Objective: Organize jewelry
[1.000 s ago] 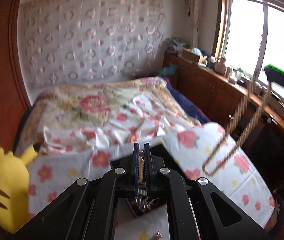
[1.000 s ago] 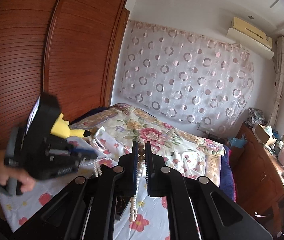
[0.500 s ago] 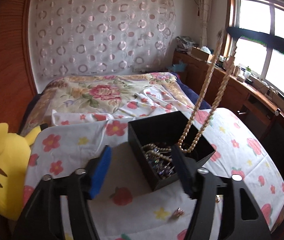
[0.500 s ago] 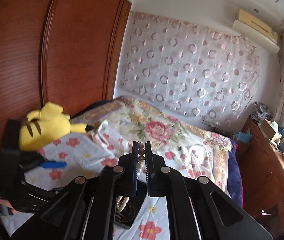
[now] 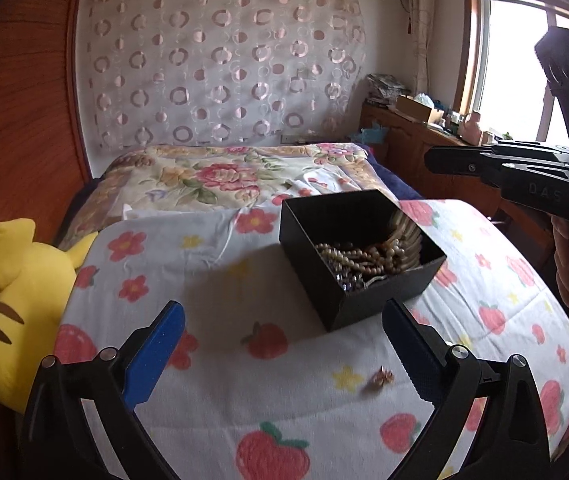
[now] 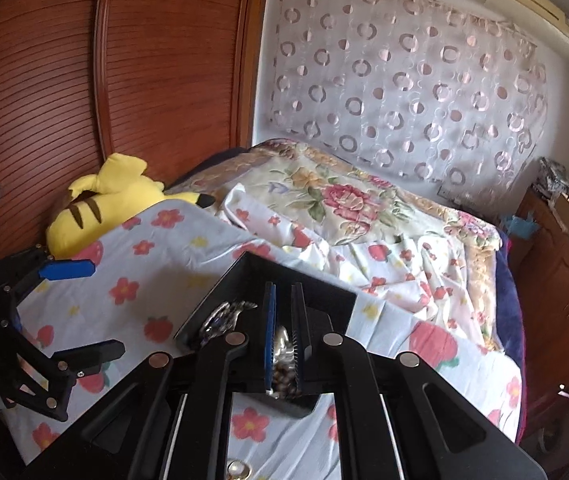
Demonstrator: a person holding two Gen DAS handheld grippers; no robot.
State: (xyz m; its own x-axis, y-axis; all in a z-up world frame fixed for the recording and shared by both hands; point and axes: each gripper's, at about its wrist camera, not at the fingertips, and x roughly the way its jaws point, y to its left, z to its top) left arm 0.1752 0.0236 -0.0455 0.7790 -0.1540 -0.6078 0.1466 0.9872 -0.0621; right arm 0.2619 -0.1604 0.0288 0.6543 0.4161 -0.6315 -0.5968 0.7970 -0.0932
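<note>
The left gripper (image 5: 282,344) stands spread wide over the strawberry-print sheet (image 5: 212,384), its blue pads (image 5: 156,354) well apart and nothing between them; its jaws have just been opening. On the sheet just inside its right finger lies a small gold-coloured trinket (image 5: 380,378), apart from the pads; what it is cannot be told.

Beyond that sits the open black box (image 5: 348,304), and in it a heap of jewelry: a beaded necklace (image 5: 368,256) lies coiled against the right wall, with darker pieces (image 5: 346,280) under it.

The right gripper (image 6: 282,344) hangs over the box (image 6: 220,296) with only a narrow slit between its fingers, having just begun to open. Beads show through the slit, lying in the box below; whether the pads touch any cannot be told. A wristwatch (image 6: 220,320) shows in the box to the left of the fingers.

At the far left lies a yellow plush toy (image 5: 16,312), and farther off the flowered quilt (image 5: 212,176).
</note>
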